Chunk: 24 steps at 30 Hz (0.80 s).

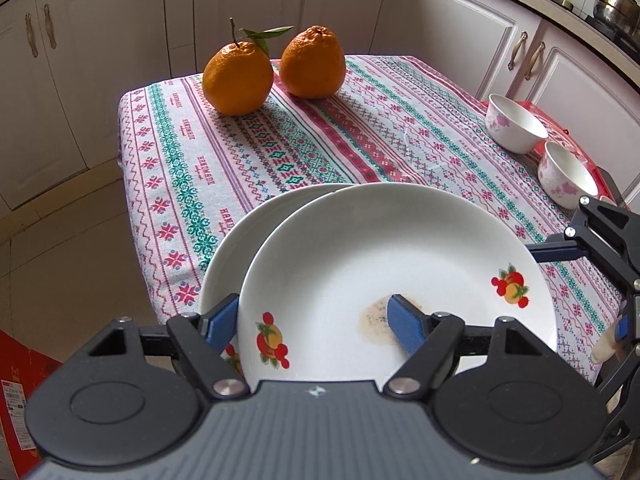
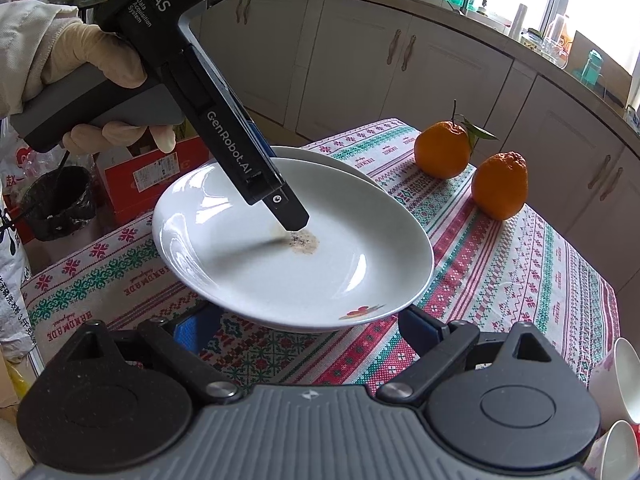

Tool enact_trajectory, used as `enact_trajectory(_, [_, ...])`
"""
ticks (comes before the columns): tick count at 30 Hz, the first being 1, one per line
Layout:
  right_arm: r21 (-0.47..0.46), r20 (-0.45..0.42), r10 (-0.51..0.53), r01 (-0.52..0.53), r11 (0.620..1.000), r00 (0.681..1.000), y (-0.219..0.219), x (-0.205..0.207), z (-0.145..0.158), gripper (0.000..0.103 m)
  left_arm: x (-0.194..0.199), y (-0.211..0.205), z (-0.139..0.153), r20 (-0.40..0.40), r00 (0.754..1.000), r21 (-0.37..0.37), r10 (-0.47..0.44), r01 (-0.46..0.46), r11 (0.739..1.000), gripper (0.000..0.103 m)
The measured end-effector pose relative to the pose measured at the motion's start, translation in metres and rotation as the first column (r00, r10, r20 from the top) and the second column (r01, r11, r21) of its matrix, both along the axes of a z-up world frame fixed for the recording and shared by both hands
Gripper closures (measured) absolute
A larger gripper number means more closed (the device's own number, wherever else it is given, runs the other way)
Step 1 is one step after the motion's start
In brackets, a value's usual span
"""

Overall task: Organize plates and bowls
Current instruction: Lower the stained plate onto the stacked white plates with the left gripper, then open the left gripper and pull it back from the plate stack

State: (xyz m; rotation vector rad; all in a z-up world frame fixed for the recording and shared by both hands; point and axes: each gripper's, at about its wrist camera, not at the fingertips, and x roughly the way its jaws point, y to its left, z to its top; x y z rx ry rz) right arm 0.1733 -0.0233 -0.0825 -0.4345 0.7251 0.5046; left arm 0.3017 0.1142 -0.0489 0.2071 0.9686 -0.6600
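Two white plates with fruit decals overlap at the table's near corner. The upper plate (image 1: pixel 380 248) (image 2: pixel 280 272) leans tilted on the lower plate (image 1: pixel 236 248) (image 2: pixel 320 158) and has a brown stain in its well. My left gripper (image 1: pixel 312 322) is open and straddles the upper plate's near rim: one blue pad outside it, the other over the stain, apart from the rim. One of its fingertips (image 2: pixel 294 218) shows in the right wrist view. My right gripper (image 2: pixel 308 330) is wide open with the plate's opposite rim over its fingers. Two flowered bowls (image 1: pixel 516 124) (image 1: pixel 566 180) stand apart at the right.
Two oranges (image 1: pixel 238 78) (image 1: pixel 312 64) sit at the far end of the patterned tablecloth (image 1: pixel 360 128). The bowls rest on a red mat (image 1: pixel 560 120). A gloved hand (image 2: pixel 92 60) holds the left gripper. A red box (image 2: pixel 152 176) and a black bin (image 2: pixel 60 200) stand on the floor.
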Motion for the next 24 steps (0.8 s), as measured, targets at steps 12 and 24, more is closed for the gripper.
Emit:
enact_trajectory(12, [-0.01,0.004,-0.008,0.008,1.0,1.0,0.001,0.0,0.002,0.005,-0.006,0.005,0.008,0.059,0.998,0.021,-0.021,0.02,1.0,0.021])
enact_trajectory(24, [-0.003,0.016,-0.049,0.049,0.999,0.999,-0.014,-0.011,0.011,0.0,-0.016,0.003,0.008,0.14,0.99,0.084,-0.014,0.003,0.996,0.011])
